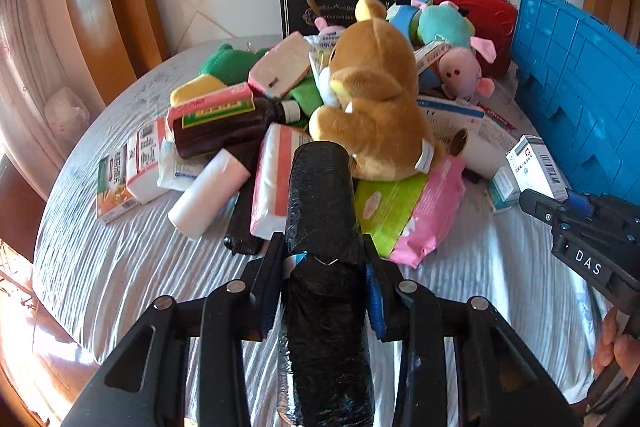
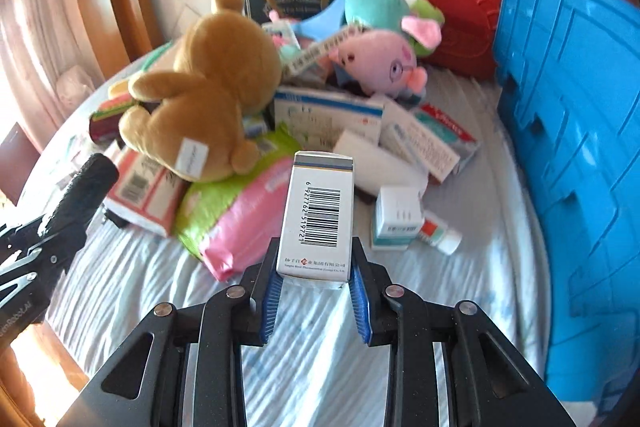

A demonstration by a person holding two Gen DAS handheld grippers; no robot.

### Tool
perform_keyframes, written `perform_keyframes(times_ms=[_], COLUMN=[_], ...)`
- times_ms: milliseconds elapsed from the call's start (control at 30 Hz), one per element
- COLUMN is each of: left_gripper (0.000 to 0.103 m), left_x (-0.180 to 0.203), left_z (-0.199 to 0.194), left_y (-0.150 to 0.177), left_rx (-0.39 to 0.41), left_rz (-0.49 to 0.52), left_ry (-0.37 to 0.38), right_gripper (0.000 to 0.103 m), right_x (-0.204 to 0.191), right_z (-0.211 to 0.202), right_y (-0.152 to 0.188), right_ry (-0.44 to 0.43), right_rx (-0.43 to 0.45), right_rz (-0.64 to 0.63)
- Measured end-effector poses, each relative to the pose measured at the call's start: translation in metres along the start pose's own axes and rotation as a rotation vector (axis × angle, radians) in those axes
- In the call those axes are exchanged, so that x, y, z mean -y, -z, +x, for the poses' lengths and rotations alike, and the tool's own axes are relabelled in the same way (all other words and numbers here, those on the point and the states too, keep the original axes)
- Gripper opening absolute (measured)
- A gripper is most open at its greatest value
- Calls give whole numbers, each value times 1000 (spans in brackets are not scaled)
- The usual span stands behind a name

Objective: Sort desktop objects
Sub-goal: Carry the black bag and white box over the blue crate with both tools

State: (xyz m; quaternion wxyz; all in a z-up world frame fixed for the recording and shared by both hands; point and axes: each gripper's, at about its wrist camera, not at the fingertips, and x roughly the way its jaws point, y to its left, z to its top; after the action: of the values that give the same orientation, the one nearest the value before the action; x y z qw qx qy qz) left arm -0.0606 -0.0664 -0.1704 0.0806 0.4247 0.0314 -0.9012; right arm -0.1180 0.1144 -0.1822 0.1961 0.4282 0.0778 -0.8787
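Only the right wrist view shows the blue crate's (image 2: 568,155) full side and the small white bottle (image 2: 442,237) on the surface, while the left gripper (image 1: 324,259) clamps its fingers on a black roll (image 1: 322,211) and the right gripper (image 2: 314,279) clamps its fingers on a barcoded box (image 2: 318,215), both above the pile.

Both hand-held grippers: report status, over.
Left hand-held gripper shut on black roll. Right hand-held gripper shut on white medicine box. Pile unsorted, blue crate alongside.

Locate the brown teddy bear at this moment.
The teddy bear lies on top of the pile at the table's middle, resting on the green-and-pink pack, left of the pink pig plush; in the right wrist view it is upper left.
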Motion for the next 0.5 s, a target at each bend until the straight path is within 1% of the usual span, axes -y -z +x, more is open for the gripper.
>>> perform_keyframes(times_ms=[133,267,367,500], left_gripper=[35,35,35,35], left_x=[7,26,48,89], left_z=[-17,-38,-54,-76], left_y=[-15,-37,-55,-80], left_rx=[54,110,153,209], left_rz=[16,47,80,117], left_ry=[0,18,47,109], right_gripper=[30,30,30,30], right_x=[-1,9,22,49], right_z=[-24,-49,-76,-110], right_y=[-12,-27,-39,-54], right_ry=[0,8,24,66], right_rx=[47,103,155,220], right_rz=[-3,-3,12,31])
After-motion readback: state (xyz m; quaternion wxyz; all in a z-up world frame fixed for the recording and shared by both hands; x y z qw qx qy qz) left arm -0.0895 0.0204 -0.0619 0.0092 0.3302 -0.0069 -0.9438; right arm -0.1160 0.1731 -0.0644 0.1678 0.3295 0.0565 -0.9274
